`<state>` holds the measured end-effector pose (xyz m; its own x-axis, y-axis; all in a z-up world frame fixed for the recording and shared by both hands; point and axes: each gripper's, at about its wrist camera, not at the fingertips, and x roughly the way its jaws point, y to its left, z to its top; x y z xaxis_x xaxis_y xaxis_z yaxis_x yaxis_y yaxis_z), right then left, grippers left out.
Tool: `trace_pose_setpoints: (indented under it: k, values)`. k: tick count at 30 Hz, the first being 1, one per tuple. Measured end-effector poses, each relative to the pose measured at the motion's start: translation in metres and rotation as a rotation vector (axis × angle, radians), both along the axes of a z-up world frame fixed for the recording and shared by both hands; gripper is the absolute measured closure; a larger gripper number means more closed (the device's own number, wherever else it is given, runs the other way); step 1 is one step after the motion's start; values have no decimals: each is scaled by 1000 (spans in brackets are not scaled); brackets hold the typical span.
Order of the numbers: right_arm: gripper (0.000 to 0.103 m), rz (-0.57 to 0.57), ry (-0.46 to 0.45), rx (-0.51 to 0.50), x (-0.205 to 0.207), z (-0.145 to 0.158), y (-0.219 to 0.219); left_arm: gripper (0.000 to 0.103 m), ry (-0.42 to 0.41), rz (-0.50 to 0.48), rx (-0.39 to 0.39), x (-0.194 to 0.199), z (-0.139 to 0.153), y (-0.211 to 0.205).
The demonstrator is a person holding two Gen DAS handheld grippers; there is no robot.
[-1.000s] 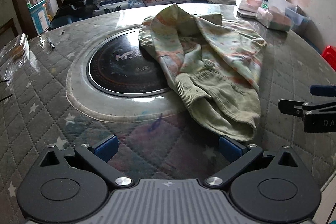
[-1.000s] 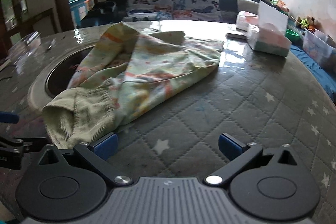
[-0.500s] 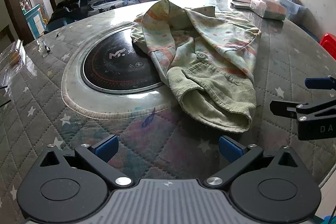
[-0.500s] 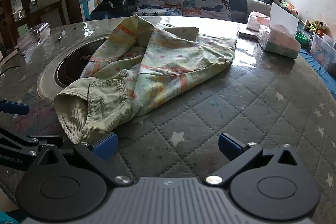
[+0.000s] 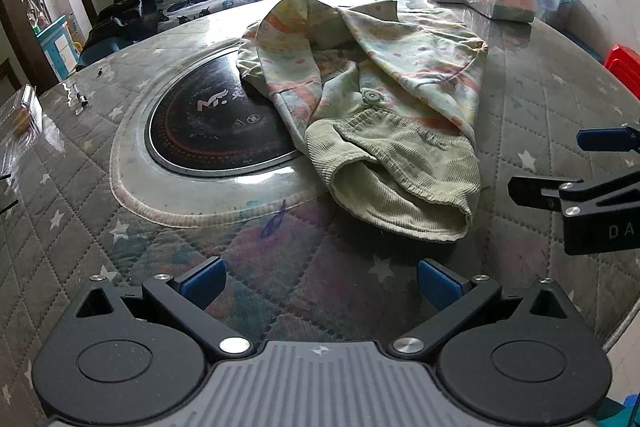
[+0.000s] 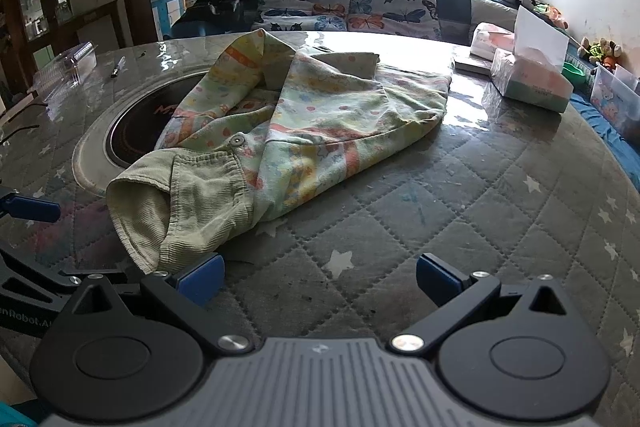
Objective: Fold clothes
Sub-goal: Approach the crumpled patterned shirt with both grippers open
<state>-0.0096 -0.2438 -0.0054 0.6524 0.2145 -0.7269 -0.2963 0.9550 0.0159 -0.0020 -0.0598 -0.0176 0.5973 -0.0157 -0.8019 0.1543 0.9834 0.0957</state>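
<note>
1. Both grippers have drawn back and risen a little over the past second, so the garment (image 5: 372, 99) now sits farther ahead of each tool, and more of it shows.
2. This garment, a pastel-printed piece with a green corduroy cuff (image 5: 400, 183), lies crumpled on the quilted table cover (image 5: 280, 291), partly over a round black cooktop (image 5: 216, 131) set in the table.
3. Only the left wrist view shows the cooktop's full face, ahead and to the left of the left gripper (image 5: 318, 281); it also catches the right gripper (image 5: 576, 163) at its right edge.
4. Only the right wrist view shows the tissue box (image 6: 532, 83) far ahead on the right, the window, and the butterfly cushions (image 6: 360, 7) straight beyond the garment; the left gripper (image 6: 24, 223) shows at its left edge.
5. Bare quilted cover lies between the left gripper's fingers and ahead of them up to the cuff's open end.
6. Ahead and to the right of the right gripper (image 6: 320, 277), the cover is bare out to the table's curved edge.
7. Each gripper is spread wide and holds nothing.
8. In the right wrist view, the left blue pad (image 6: 200, 279) sits just beside the cuff's near edge (image 6: 180, 227); whether they touch I cannot tell.
</note>
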Motion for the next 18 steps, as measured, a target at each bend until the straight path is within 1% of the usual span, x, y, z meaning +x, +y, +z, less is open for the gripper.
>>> trace_pose_setpoints:
  k: [5,18]
  values:
    - [0,4,4,-2,2,0,2,0,10,-8,15,1,-1,-1]
    - [0,21,7,-4,12,0,7,0,0,-17,23,10,2,1]
